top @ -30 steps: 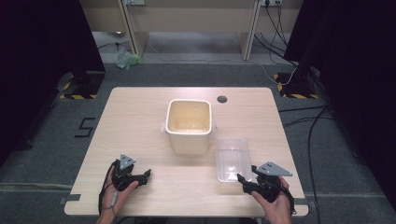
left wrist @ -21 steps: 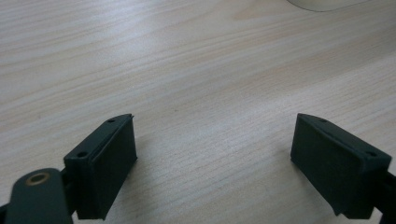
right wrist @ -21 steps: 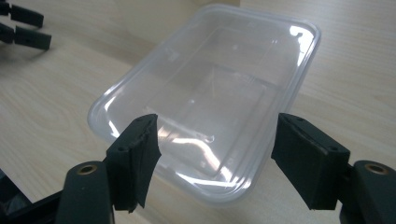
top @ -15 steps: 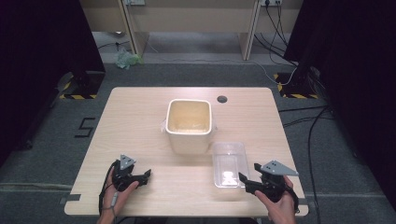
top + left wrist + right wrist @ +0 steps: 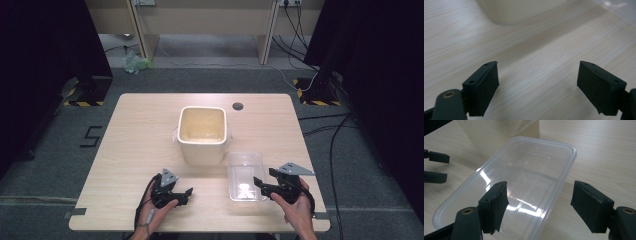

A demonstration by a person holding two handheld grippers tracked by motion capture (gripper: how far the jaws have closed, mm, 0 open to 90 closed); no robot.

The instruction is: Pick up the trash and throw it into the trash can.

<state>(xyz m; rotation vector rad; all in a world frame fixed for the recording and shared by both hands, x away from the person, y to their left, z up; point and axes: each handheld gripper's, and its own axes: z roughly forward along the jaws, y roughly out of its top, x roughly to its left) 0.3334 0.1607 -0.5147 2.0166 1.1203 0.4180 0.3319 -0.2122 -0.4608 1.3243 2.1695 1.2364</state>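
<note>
A clear plastic container lies empty on the table, just right of a cream tub with pale contents. My right gripper is open at the container's near right corner. One jaw hangs over its inside and the other stands outside the rim, neither pressing. Its jaws have just been opening. My left gripper is open over bare wood in front of the tub. Its jaws have just been closing, with nothing between them.
The wooden table has a round cable hole behind the tub. The left gripper's jaws appear at the left edge of the right gripper view. Dark curtains and floor cables surround the table.
My left gripper has moved right, toward the middle of the table's front. The clear container has shifted slightly toward the near edge. The right gripper has barely moved.
</note>
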